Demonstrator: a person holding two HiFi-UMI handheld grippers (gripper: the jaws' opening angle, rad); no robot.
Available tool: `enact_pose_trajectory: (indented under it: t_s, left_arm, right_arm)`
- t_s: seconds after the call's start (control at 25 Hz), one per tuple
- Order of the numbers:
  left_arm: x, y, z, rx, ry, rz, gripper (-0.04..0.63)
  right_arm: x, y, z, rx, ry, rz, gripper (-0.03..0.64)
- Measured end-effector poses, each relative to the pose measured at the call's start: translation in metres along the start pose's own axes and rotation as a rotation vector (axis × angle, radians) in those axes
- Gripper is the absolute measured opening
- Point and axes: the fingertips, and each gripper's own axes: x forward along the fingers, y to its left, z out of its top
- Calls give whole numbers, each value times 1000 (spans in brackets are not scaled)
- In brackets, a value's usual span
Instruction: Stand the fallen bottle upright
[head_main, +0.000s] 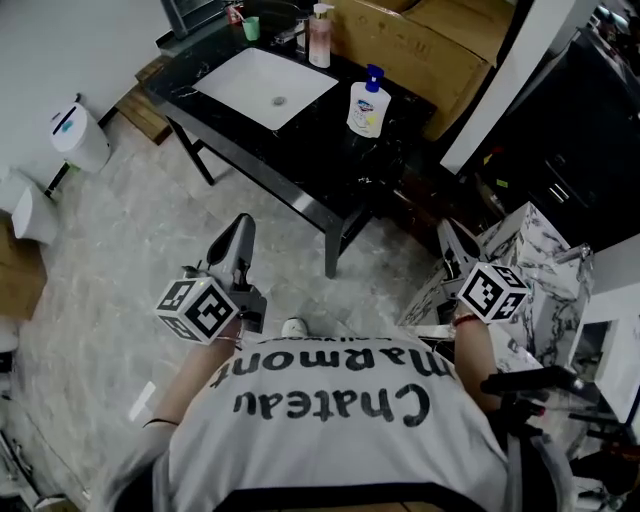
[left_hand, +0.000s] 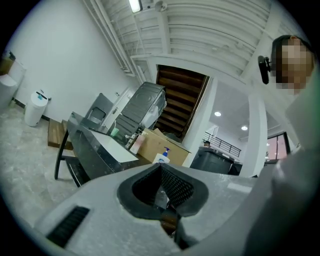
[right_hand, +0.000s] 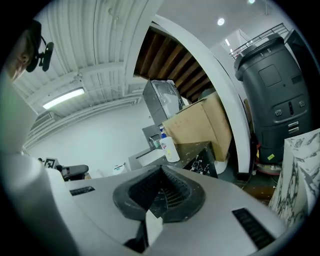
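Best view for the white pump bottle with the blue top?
Head view: the white pump bottle with the blue top shows whole, upright on the black counter, beside the white sink. Right gripper view shows the bottle small; left gripper view only its upper part.

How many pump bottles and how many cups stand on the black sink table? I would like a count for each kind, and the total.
Pump bottles: 2 (white bottle with blue pump, pink bottle with white pump, both upright)
Cups: 1 (green cup)
Total: 3
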Motion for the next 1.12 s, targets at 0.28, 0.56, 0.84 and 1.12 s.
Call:
enact_pose_trajectory:
  t_s: [0.28,0.56,0.84,1.12]
  left_arm:
    - [-26,-50,-23,59,7,32,12]
    - [-58,-85,-39,69,-42,57,12]
    - [-97,-115,-52,85,-90,72,12]
    - [-128,-135,-62,96,-126,86,12]
  right_arm:
    - [-43,-11,-1,-8,-3,51,12]
    - [-77,-11,-7,-31,-9,96,12]
    - [-110,5,-17,-74,-11,144,12]
    - [-140,9,-27,-119,-7,145,12]
